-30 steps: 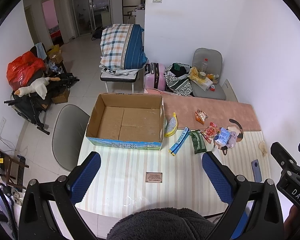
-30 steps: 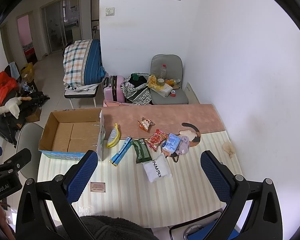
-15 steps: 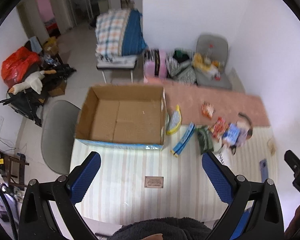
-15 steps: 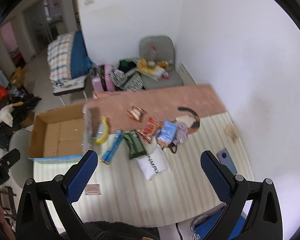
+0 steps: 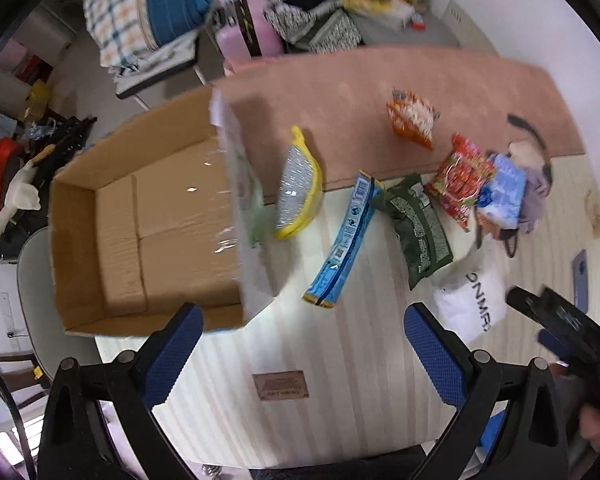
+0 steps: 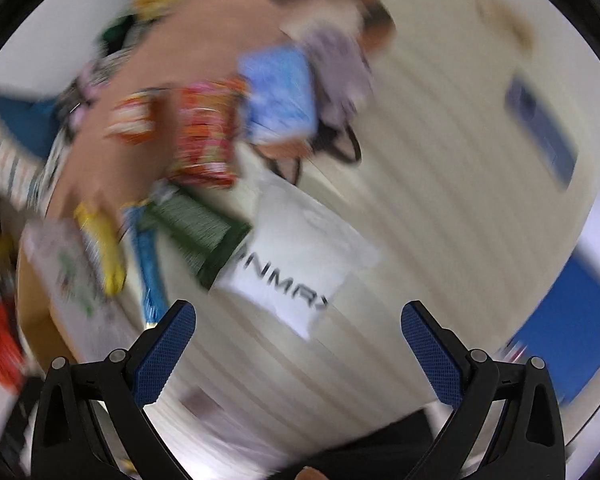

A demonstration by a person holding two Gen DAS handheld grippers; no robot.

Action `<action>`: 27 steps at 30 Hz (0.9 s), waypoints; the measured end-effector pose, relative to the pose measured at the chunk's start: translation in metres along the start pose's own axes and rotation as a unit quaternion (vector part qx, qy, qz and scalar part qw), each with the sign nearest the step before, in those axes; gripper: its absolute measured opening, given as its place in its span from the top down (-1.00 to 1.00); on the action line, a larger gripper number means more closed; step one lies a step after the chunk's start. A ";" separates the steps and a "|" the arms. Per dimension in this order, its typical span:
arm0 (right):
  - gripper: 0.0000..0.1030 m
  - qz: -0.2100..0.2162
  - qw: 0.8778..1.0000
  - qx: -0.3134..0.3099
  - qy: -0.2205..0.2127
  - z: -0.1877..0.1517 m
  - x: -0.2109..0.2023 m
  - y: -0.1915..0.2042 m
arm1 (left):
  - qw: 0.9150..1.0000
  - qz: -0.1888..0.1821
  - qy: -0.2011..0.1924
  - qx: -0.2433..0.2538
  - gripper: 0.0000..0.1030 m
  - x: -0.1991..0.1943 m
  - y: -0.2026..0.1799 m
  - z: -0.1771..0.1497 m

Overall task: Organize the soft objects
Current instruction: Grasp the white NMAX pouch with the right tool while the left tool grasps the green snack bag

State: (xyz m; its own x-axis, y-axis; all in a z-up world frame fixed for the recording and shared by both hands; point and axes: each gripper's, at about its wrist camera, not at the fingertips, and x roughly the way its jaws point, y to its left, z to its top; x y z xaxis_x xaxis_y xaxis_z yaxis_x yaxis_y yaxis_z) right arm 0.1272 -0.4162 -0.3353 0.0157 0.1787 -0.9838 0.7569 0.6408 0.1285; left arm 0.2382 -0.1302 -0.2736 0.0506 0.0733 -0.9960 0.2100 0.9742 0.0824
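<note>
Striped tablecloth (image 5: 340,344) is showing under the left gripper (image 5: 300,344), which is hanging wide apart and empty near the cardboard box (image 5: 140,232), snack packets (image 5: 420,224) lying beside it. Blur is smearing the right wrist view, where the right gripper (image 6: 298,344) is gaping empty just short of the white pouch (image 6: 300,264).

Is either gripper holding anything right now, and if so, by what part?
Nothing is held. The left gripper and the right gripper are both open and empty above the striped table.

Both the left gripper (image 5: 300,342) and the right gripper (image 6: 298,340) show black angular frames with round silver screws at the lower frame corners, their jaws faced with blue cross-hatched textured pads (image 5: 171,354).
</note>
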 end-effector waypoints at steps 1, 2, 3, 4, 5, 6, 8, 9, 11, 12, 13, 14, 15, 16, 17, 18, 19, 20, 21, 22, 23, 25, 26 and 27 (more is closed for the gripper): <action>-1.00 0.000 1.000 0.026 0.015 0.007 0.019 -0.005 | 1.000 0.004 0.009 0.000 -1.00 0.009 -0.003 0.005; -1.00 0.008 0.998 0.048 0.027 0.010 0.033 -0.009 | 1.000 0.005 0.019 0.000 -1.00 0.018 -0.006 0.010; -1.00 0.023 0.997 0.068 0.038 0.015 0.050 -0.012 | 1.000 0.005 0.024 -0.001 -1.00 0.025 -0.008 0.014; -1.00 0.027 0.996 0.075 0.043 0.017 0.061 -0.012 | 1.000 0.004 0.029 -0.002 -1.00 0.030 -0.009 0.018; -1.00 0.028 0.996 0.077 0.046 0.020 0.071 -0.012 | 0.999 0.002 0.036 -0.003 -1.00 0.036 -0.012 0.023; -1.00 0.027 0.995 0.079 0.052 0.023 0.084 -0.013 | 0.999 0.000 0.042 -0.002 -1.00 0.041 -0.015 0.028; -0.79 0.022 0.996 0.056 0.064 0.024 0.098 -0.014 | 0.998 -0.012 0.056 0.004 -1.00 0.051 -0.022 0.038; -0.73 0.023 0.997 0.035 0.068 0.025 0.102 -0.016 | 0.998 -0.022 0.064 0.009 -1.00 0.056 -0.028 0.044; -0.64 0.017 0.997 -0.014 0.073 0.025 0.104 -0.019 | 0.995 -0.051 0.080 0.013 -0.99 0.067 -0.037 0.054; -0.60 0.003 0.996 -0.050 0.077 0.026 0.103 -0.019 | 0.994 -0.061 0.086 0.011 -0.95 0.072 -0.041 0.058; -0.59 -0.015 0.994 -0.085 0.074 0.024 0.102 -0.021 | 0.992 -0.079 0.097 0.008 -0.93 0.080 -0.047 0.063; -0.58 -0.031 0.991 -0.109 0.068 0.023 0.101 -0.020 | 0.990 -0.092 0.108 0.005 -0.86 0.089 -0.054 0.067; -0.58 -0.051 0.987 -0.138 0.058 0.024 0.100 -0.024 | 0.988 -0.099 0.116 0.005 -0.79 0.098 -0.060 0.070; -0.58 -0.060 0.985 -0.151 0.053 0.026 0.101 -0.027 | 0.985 -0.110 0.130 0.004 -0.72 0.109 -0.069 0.073; -0.58 -0.069 0.983 -0.160 0.049 0.028 0.102 -0.030 | 0.983 -0.114 0.141 0.003 -0.49 0.121 -0.076 0.075; -0.56 -0.073 0.983 -0.164 0.048 0.030 0.101 -0.033 | 0.982 -0.118 0.150 0.003 -0.31 0.129 -0.082 0.076; -0.54 -0.072 0.983 -0.165 0.046 0.032 0.103 -0.035 | 0.979 -0.121 0.163 0.000 -0.26 0.141 -0.089 0.077; -0.50 -0.068 0.983 -0.166 0.046 0.035 0.105 -0.038 | 0.977 -0.125 0.171 -0.004 -0.24 0.150 -0.095 0.078; -0.48 -0.063 0.983 -0.166 0.045 0.039 0.108 -0.040 | 0.976 -0.127 0.174 -0.006 -0.24 0.157 -0.100 0.080; -0.48 -0.060 0.983 -0.166 0.045 0.039 0.108 -0.040 | 0.976 -0.126 0.176 -0.008 -0.24 0.164 -0.104 0.081; -0.48 -0.058 0.983 -0.166 0.045 0.041 0.109 -0.040 | 0.976 -0.129 0.175 -0.018 -0.27 0.169 -0.106 0.082; -0.48 -0.058 0.983 -0.167 0.042 0.044 0.112 -0.040 | 0.974 -0.141 0.175 -0.038 -0.28 0.178 -0.109 0.084; -0.49 -0.061 0.983 -0.170 0.042 0.045 0.113 -0.037 | 0.973 -0.139 0.180 -0.046 -0.28 0.183 -0.110 0.085; -0.49 -0.065 0.982 -0.174 0.041 0.045 0.116 -0.035 | 0.973 -0.130 0.182 -0.051 -0.28 0.189 -0.111 0.085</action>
State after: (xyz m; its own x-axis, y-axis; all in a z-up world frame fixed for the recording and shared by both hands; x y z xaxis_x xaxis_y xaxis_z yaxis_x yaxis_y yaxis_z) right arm 0.1317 -0.4518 -0.4601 -0.1290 0.1293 -0.9832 0.4804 0.8755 0.0521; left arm 0.3071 -0.2424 -0.4678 -0.3450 -0.1267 -0.9300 0.0695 0.9847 -0.1599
